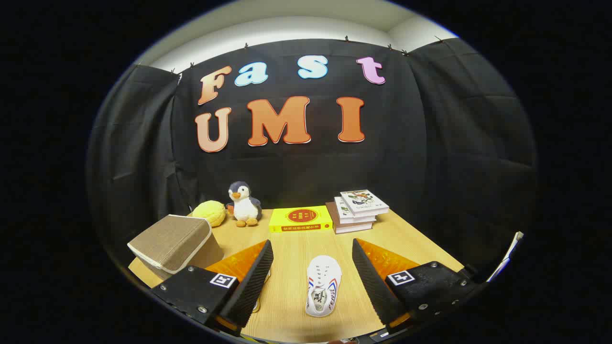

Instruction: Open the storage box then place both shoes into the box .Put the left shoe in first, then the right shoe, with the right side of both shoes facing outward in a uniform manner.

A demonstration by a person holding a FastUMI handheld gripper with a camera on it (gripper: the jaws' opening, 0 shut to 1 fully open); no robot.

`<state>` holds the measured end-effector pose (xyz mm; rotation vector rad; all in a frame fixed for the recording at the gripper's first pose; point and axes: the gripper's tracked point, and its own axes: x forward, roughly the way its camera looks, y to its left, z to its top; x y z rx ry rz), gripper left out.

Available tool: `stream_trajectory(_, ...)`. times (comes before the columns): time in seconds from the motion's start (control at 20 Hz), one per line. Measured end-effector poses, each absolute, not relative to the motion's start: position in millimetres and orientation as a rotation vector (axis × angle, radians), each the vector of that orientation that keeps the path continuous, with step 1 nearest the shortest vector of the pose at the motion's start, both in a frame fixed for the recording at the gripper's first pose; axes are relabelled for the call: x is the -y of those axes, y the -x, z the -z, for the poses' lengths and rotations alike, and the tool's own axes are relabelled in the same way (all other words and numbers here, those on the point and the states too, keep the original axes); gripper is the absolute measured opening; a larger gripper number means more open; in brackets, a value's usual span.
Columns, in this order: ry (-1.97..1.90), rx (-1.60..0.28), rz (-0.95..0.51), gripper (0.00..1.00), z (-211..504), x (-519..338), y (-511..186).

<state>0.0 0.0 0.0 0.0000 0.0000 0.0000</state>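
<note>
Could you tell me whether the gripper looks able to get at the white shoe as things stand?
Probably yes: the gripper is open, and the shoe lies on the table between its fingers with nothing in between.

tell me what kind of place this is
Likely a staged recording booth, not a home: a wooden table against a black cloth wall, set with props, a stuffed penguin and stacked books. The gripper hangs open.

The gripper [313, 260] has two wedge-shaped fingers [251, 282] with ribbed inner faces. Each sits on a black block studded with silver screws. A small square black-and-white marker is stuck on each block.
</note>
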Motion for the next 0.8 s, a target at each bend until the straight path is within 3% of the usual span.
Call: stream_trajectory(0.8, -0.009, -0.027, 0.015, 0.99, 9.9, 13.2, 10.5)
